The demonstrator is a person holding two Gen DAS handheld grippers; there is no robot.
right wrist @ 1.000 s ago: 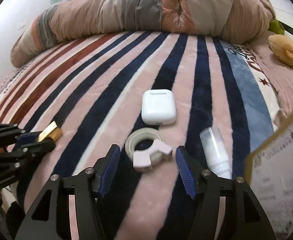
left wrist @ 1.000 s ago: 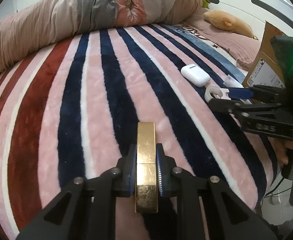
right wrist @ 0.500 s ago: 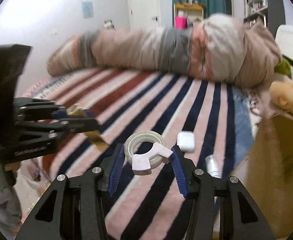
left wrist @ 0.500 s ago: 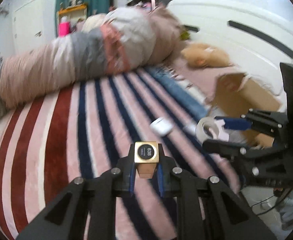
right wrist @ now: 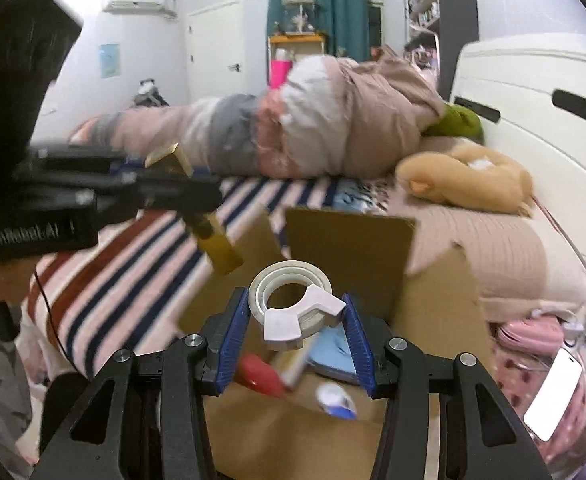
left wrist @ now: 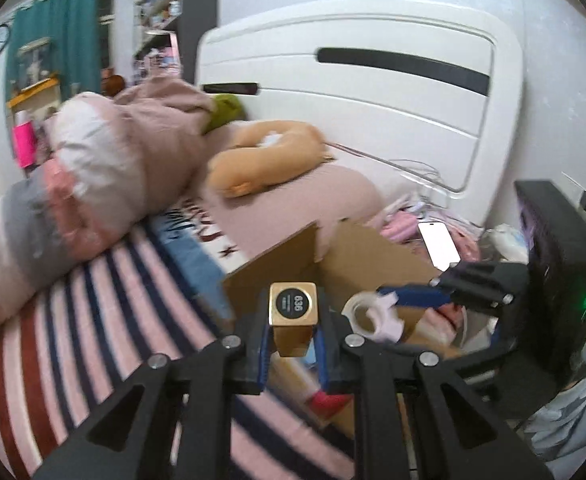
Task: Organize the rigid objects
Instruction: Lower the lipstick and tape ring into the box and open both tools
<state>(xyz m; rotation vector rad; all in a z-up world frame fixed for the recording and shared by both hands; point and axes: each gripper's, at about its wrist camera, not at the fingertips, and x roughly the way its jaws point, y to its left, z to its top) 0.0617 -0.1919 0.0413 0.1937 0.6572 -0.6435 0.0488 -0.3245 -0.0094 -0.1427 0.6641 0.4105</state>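
My left gripper (left wrist: 292, 346) is shut on a gold rectangular box (left wrist: 293, 311) with a black round label on its end, held in the air over the open cardboard box (left wrist: 277, 264). The gold box also shows in the right wrist view (right wrist: 217, 246). My right gripper (right wrist: 298, 326) is shut on a roll of clear tape in a white dispenser (right wrist: 293, 302), above the cardboard box (right wrist: 353, 240). The tape also shows in the left wrist view (left wrist: 369, 314), to the right of the gold box.
The cardboard box holds a red item (right wrist: 259, 374), a blue flat item (right wrist: 333, 350) and a small white-blue item (right wrist: 335, 400). The striped blanket (left wrist: 73, 340) lies left. A tan plush pillow (left wrist: 269, 160), a white headboard (left wrist: 373, 92) and a phone (right wrist: 553, 392) are near.
Both grippers have lifted off the bed with their objects and swung right, from over the striped blanket to above the open cardboard box.
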